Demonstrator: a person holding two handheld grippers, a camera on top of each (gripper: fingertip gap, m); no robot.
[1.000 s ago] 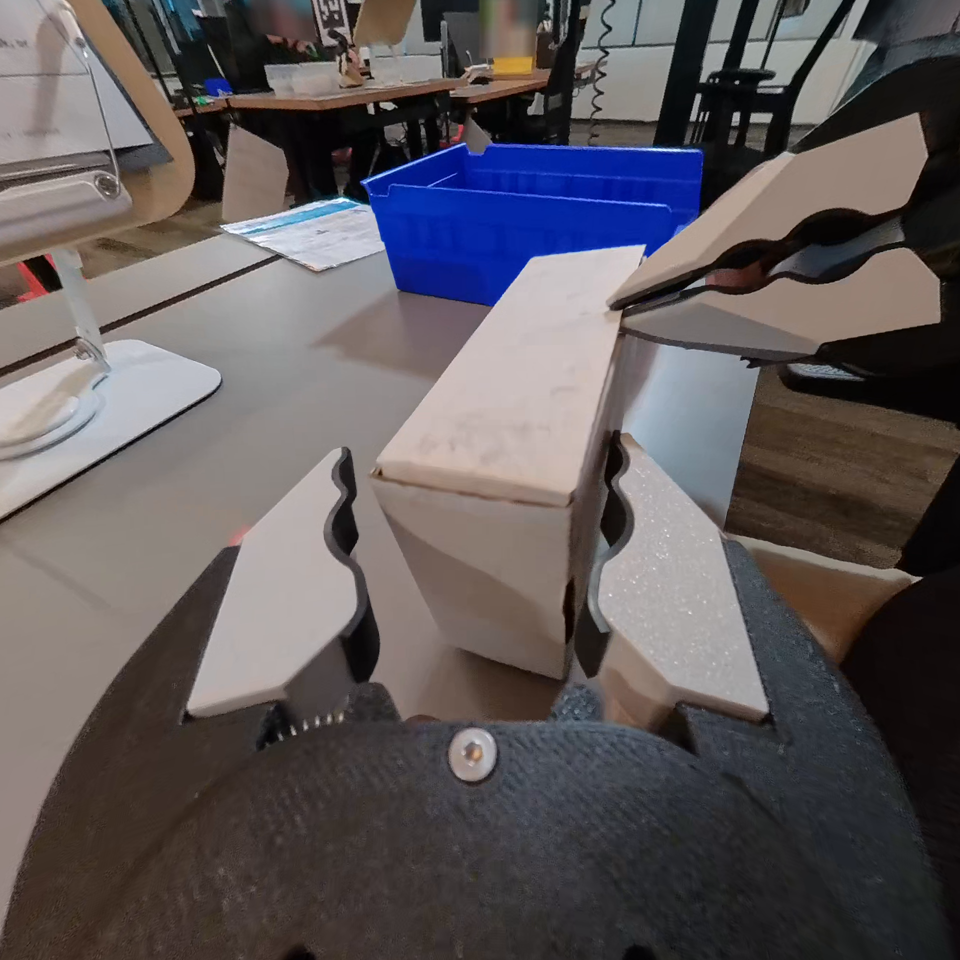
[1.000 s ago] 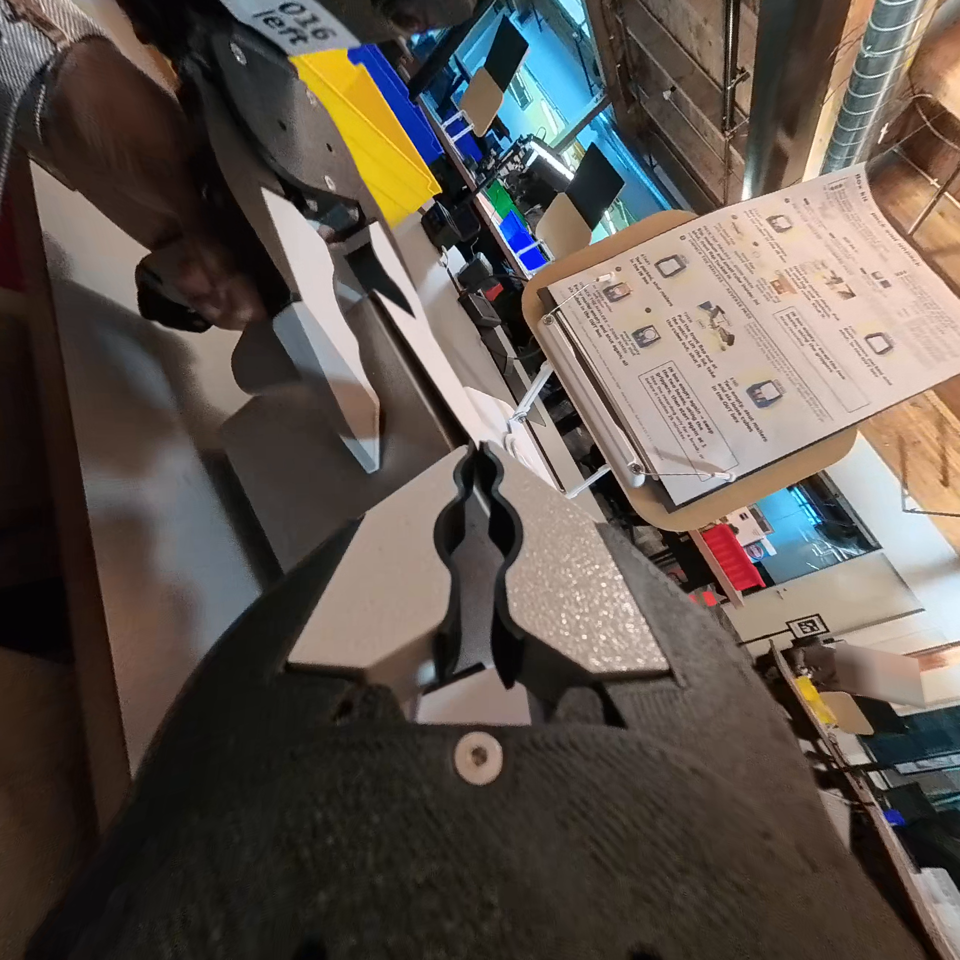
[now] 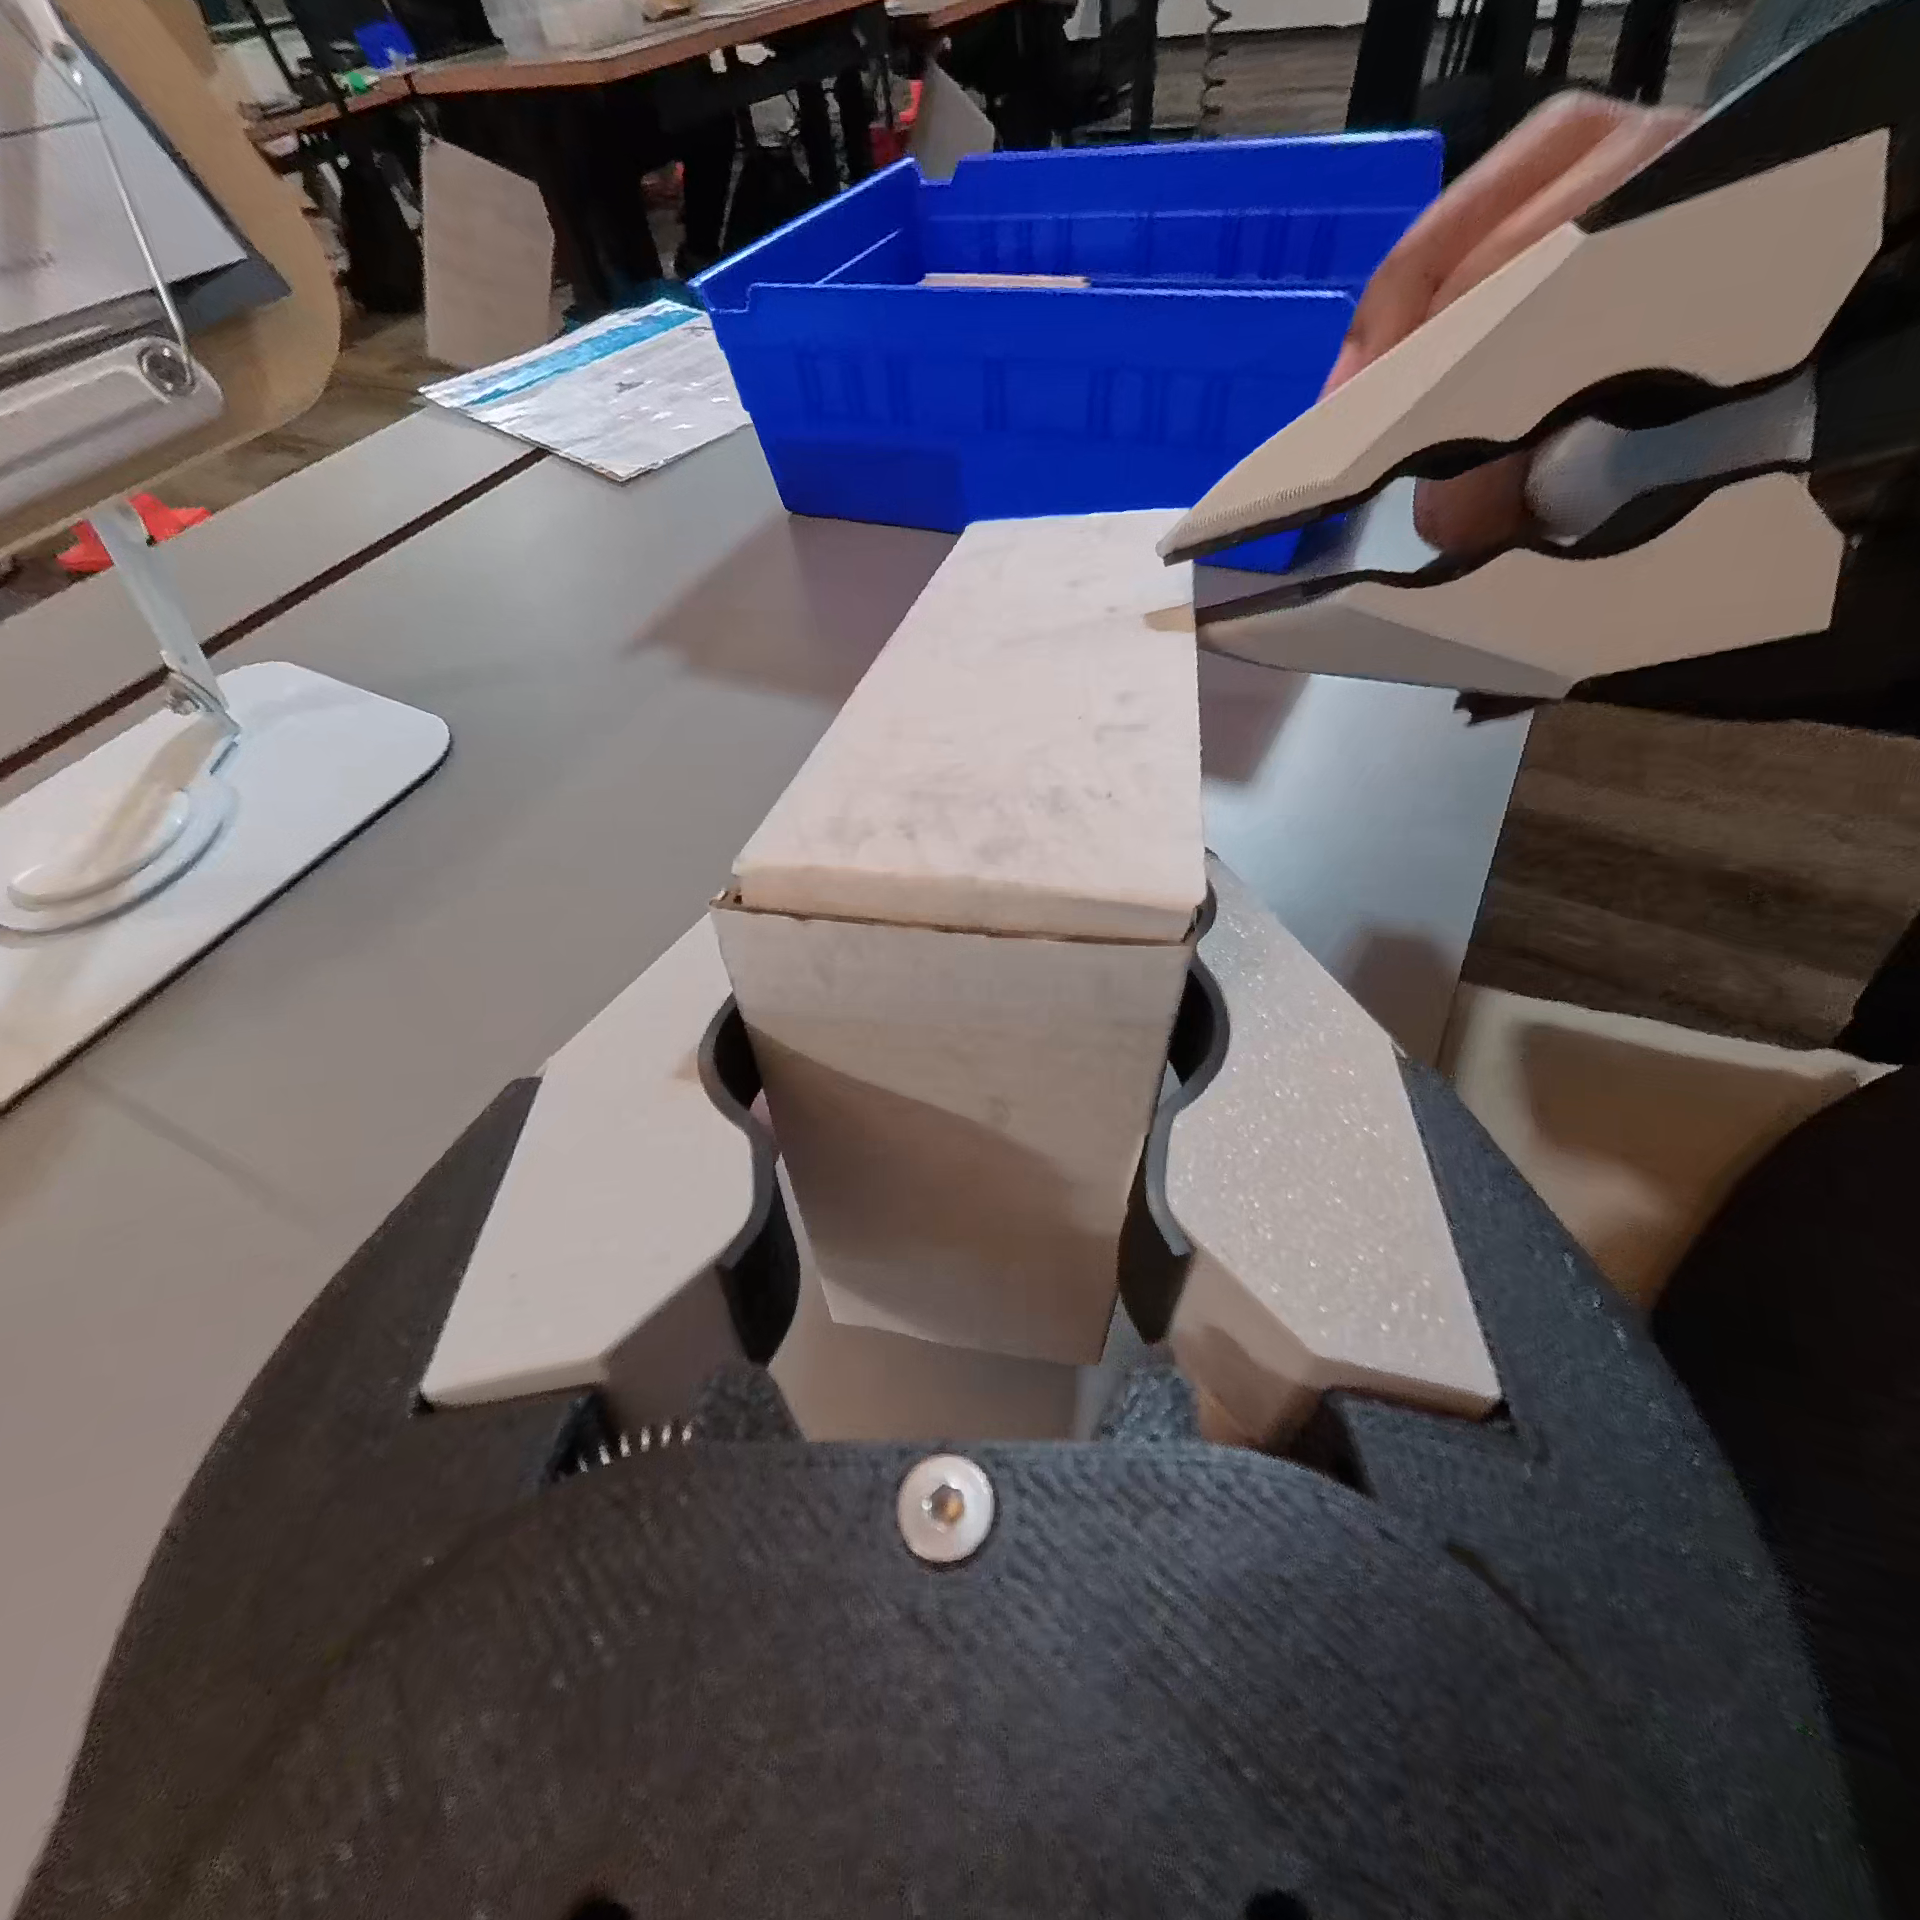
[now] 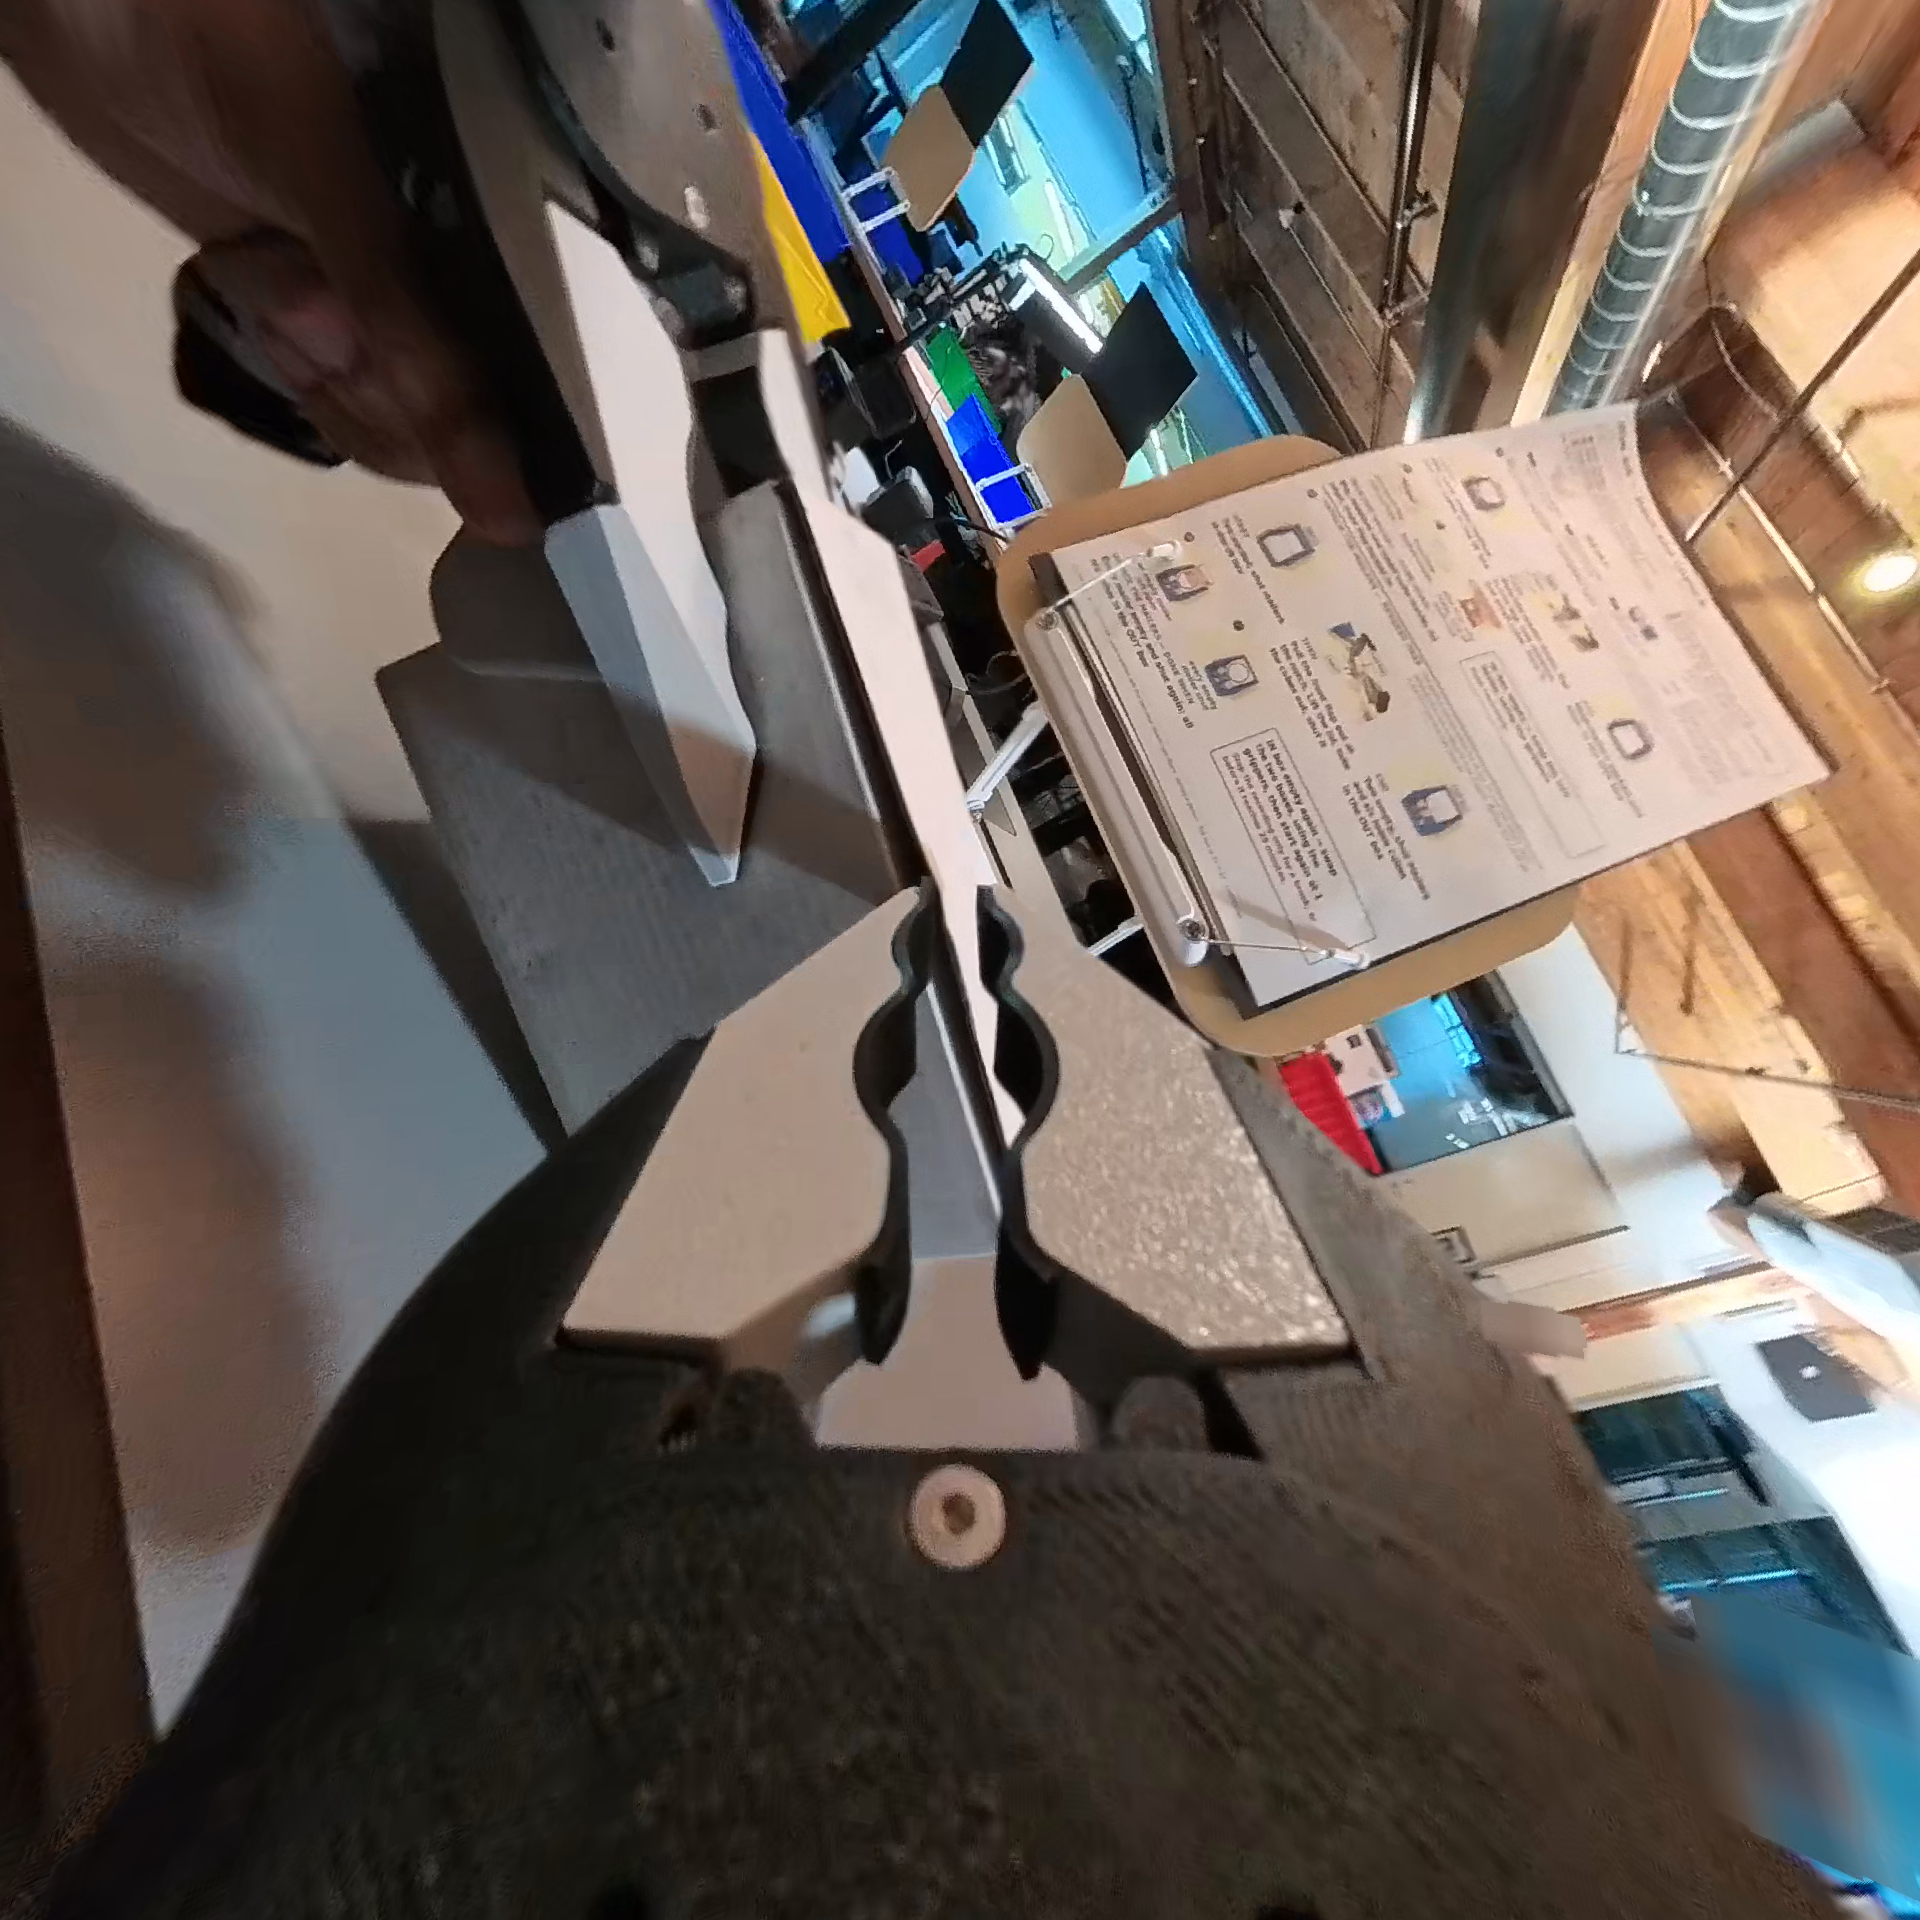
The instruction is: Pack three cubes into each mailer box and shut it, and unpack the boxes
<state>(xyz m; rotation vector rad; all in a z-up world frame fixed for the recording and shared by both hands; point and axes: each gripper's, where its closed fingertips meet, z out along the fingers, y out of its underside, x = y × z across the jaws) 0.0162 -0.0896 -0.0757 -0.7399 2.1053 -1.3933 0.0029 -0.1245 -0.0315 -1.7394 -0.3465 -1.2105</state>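
- Two grippers are engaged on one closed white mailer box (image 3: 987, 748), which stands on a grey table (image 3: 499, 727).
- The near end of the mailer box is clamped by the left gripper (image 3: 961, 1049), one finger pressed to each side wall just below the lid.
- In the left wrist view, the right gripper (image 3: 1184, 582) is seen at the far right corner of the lid, its tips nearly together; a slim edge of the lid seems to be caught between them.
- In the right wrist view, the right gripper (image 4: 951, 914) is seen pinched down on a thin white panel edge, with only a narrow gap left between its fingers.
- A hand (image 3: 1455, 239) is seen blurred behind the right gripper in the left wrist view.
- A blue bin (image 3: 1039, 384) is placed just beyond the mailer box, with a flat tan piece partly seen inside it.
- A printed sheet (image 3: 603, 395) lies on the table to the left of the bin.
- A clipboard stand (image 3: 197, 769) with a white base is set at the left of the table; its instruction sheet (image 4: 1455, 675) is seen in the right wrist view.
- Cubes are not seen in either view.
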